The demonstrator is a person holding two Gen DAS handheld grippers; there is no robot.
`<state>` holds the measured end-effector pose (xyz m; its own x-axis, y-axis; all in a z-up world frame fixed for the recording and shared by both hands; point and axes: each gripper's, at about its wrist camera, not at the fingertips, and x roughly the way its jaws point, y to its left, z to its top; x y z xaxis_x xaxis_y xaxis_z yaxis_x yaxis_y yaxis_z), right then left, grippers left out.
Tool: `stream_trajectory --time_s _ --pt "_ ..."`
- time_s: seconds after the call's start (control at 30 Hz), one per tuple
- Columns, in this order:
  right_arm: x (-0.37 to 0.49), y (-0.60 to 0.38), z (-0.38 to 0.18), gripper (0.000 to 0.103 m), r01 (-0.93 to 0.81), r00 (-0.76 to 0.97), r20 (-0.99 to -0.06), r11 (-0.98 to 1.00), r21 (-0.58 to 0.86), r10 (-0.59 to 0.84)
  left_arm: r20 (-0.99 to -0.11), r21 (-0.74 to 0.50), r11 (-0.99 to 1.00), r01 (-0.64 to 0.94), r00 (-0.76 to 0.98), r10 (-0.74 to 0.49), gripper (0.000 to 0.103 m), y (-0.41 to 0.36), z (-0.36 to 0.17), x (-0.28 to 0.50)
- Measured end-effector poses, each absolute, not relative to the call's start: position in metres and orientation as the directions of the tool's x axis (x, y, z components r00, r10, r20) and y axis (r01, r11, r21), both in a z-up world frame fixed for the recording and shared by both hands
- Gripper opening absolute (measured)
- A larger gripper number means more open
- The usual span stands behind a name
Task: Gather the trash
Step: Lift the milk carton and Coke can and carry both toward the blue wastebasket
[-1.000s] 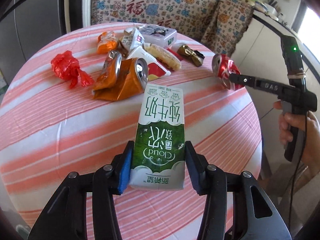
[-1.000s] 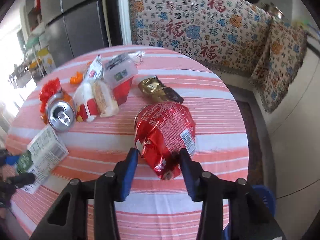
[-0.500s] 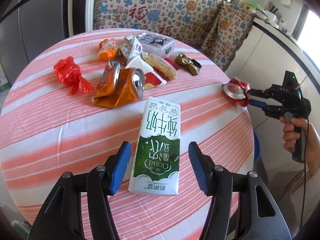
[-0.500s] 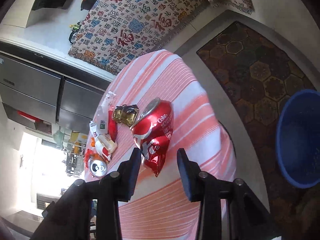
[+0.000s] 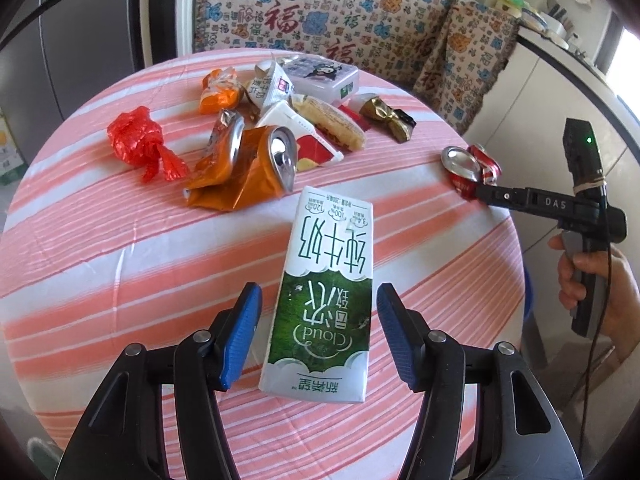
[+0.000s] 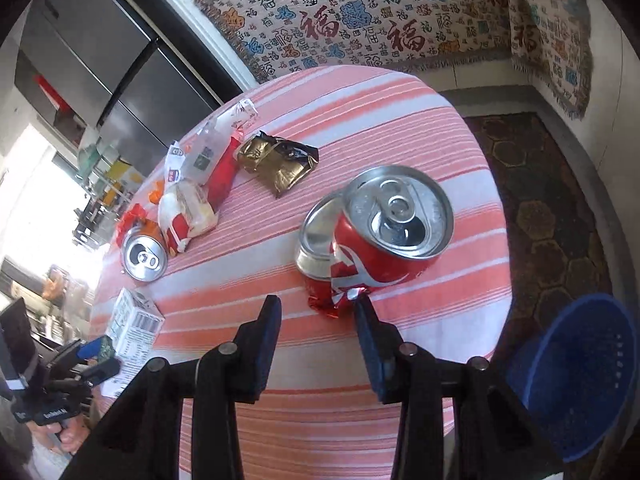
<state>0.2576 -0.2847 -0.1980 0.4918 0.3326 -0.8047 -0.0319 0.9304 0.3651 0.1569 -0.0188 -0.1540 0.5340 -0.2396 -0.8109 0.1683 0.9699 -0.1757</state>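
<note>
Lying flat on the striped round worktop [image 5: 100, 248]: one green-and-white milk carton [image 5: 324, 304], three crushed cans.
The carton is flanked, untouched, by the just-widened left claw [image 5: 318, 334]; the red crushed can [image 6: 372, 236] is seen at the right claw [image 6: 316, 336], whose grip cannot be told.
</note>
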Motion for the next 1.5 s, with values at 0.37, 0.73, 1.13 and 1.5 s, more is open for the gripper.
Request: stream_trajectory --time_s 0.37,0.73,1.13,1.5 --pt "0.286 -0.321 -0.192 0.08 0.23 0.519 -0.837 0.914 0.335 0.176 -0.853 -0.111 0.98 0.166 0.491 -0.18 0.066 -0.033 -0.159 0.172" --pt "0.279 -0.306 -0.17 0.058 0.187 0.533 -0.839 0.95 0.249 0.115 -0.822 -0.144 0.974 0.176 0.527 -0.217 0.048 -0.045 -0.146 0.165" --pt "0.227 -0.314 -0.135 0.058 0.1 0.586 -0.803 0.973 0.206 0.11 -0.787 -0.218 0.947 0.236 0.531 -0.314 0.048 -0.112 -0.122 0.176" --pt "0.151 -0.439 -0.114 0.059 0.287 0.566 -0.814 0.957 0.049 -0.128 -0.753 -0.331 0.848 0.413 0.425 -0.501 0.048 -0.27 -0.108 0.197"
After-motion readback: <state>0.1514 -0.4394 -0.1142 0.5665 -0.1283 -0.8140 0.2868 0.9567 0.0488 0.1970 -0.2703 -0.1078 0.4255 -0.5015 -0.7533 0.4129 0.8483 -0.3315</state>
